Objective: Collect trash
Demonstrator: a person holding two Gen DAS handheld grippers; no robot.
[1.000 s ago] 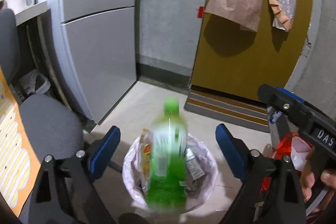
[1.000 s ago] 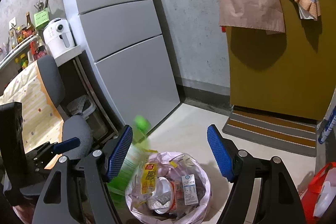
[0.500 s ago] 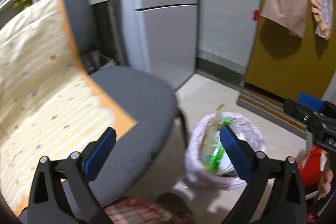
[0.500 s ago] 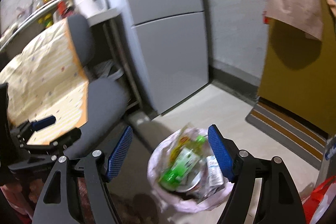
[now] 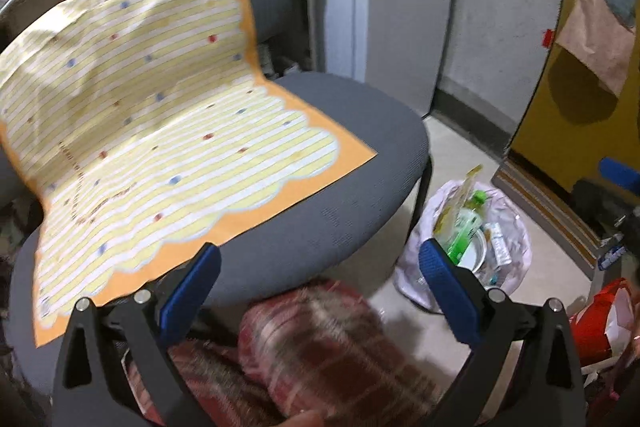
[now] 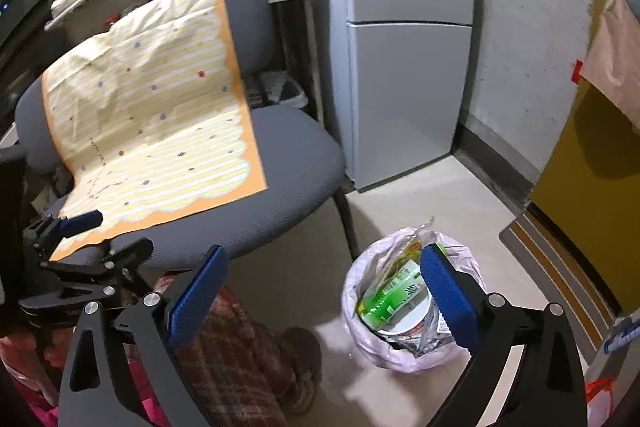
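Note:
A small bin lined with a pale pink bag stands on the floor beside the chair; it also shows in the left wrist view. A green plastic bottle lies in it on top of a white cup and wrappers, also seen in the left wrist view. My left gripper is open and empty, over the chair's front edge. My right gripper is open and empty, up and to the left of the bin. The left gripper also shows at the left of the right wrist view.
A grey office chair carries a yellow striped cloth with an orange border. A grey fridge stands behind it. A plaid-clad leg is below the grippers. A red bag lies at the right, by a yellow door.
The green bottle fell from between my left fingers into the bin. Both grippers have swung left and back from the bin toward the chair.

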